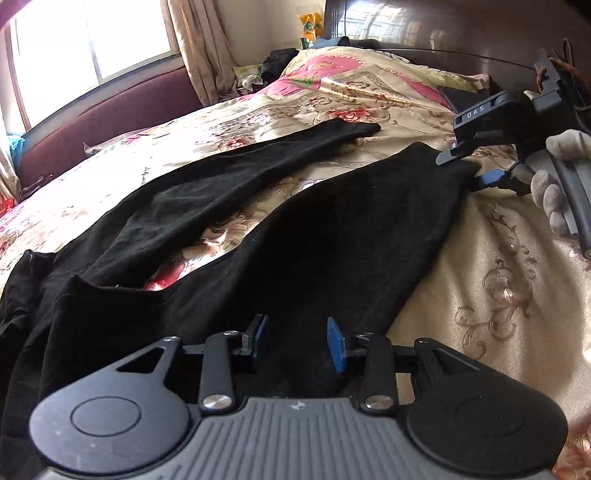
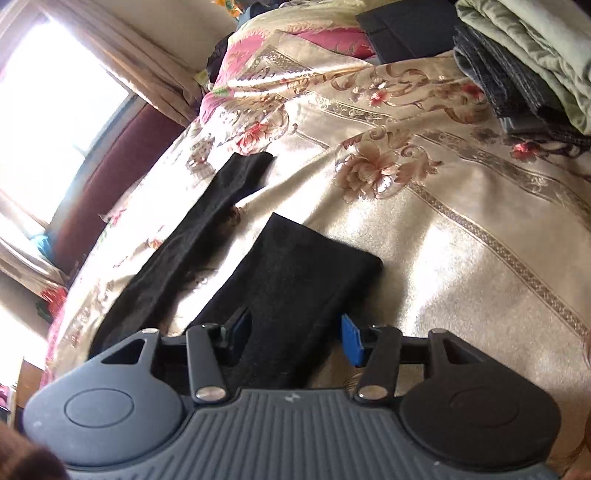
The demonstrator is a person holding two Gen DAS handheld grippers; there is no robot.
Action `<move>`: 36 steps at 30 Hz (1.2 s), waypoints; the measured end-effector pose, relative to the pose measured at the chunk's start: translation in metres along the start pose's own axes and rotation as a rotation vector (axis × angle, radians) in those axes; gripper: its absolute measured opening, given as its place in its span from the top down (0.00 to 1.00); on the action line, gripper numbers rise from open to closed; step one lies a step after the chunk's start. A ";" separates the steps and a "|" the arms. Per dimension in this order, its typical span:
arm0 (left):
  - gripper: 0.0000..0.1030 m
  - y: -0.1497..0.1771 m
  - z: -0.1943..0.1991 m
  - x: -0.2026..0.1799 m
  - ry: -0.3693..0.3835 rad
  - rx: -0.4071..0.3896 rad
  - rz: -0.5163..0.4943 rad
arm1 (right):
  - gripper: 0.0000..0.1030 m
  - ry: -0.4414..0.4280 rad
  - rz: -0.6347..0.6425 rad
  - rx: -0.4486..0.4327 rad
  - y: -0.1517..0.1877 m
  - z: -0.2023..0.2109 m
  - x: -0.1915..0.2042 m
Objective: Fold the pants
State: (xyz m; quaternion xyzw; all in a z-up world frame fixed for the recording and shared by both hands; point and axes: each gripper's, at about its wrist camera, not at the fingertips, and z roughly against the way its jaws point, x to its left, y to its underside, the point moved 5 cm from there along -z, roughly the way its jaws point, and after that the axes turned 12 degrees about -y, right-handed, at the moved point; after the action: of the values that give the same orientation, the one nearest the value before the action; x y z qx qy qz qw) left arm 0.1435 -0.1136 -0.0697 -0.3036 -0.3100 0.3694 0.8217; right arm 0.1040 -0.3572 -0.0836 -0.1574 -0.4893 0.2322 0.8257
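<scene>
Black pants (image 1: pixel 332 229) lie spread on a floral bedspread (image 1: pixel 480 288), the two legs running away from me in a V. My left gripper (image 1: pixel 297 343) hangs over the upper part of the pants; its blue pads stand apart and do not pinch the cloth. At the hem of the nearer leg is my right gripper (image 1: pixel 465 170), held by a gloved hand (image 1: pixel 554 192). In the right wrist view the right gripper (image 2: pixel 295 334) is open, and the nearer leg (image 2: pixel 295 280) lies flat between its pads. The other leg (image 2: pixel 207 229) lies to its left.
A stack of folded clothes (image 2: pixel 517 74) and a dark folded item (image 2: pixel 402 33) sit at the far right of the bed. A dark wooden headboard (image 1: pixel 461 33) stands behind. A window (image 1: pixel 85 44), curtains (image 1: pixel 199 48) and a maroon padded bench (image 1: pixel 110 122) line the left side.
</scene>
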 end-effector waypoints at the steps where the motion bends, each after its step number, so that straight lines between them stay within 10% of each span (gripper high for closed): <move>1: 0.52 -0.002 0.001 -0.003 0.007 -0.004 -0.002 | 0.48 -0.021 -0.021 -0.012 0.000 0.007 -0.001; 4: 0.52 -0.009 -0.004 -0.014 0.012 -0.004 -0.025 | 0.53 -0.030 0.000 -0.014 -0.002 0.001 0.000; 6: 0.52 -0.012 -0.009 -0.020 0.009 0.002 -0.041 | 0.96 0.005 0.019 0.027 -0.003 -0.014 0.002; 11: 0.56 -0.019 -0.016 -0.025 0.042 0.063 0.011 | 0.96 -0.023 0.049 0.006 -0.015 0.030 0.001; 16: 0.55 -0.013 -0.006 -0.044 0.103 0.045 0.015 | 0.89 0.183 0.180 0.093 -0.010 0.052 -0.029; 24: 0.54 0.011 0.015 0.052 -0.085 0.047 0.041 | 0.75 0.296 0.489 -0.012 0.008 0.098 0.019; 29: 0.54 0.035 0.012 0.137 -0.278 0.097 0.133 | 0.75 0.101 0.658 0.094 0.061 0.083 0.092; 36: 0.54 0.055 0.015 0.178 -0.299 0.139 0.253 | 0.77 -0.127 0.889 0.362 0.181 0.014 0.194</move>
State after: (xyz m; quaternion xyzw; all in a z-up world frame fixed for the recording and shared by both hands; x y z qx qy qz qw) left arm 0.2047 0.0624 -0.0494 -0.2244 -0.3615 0.5313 0.7325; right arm 0.1300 -0.0999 -0.0228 -0.1906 -0.3759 0.6530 0.6293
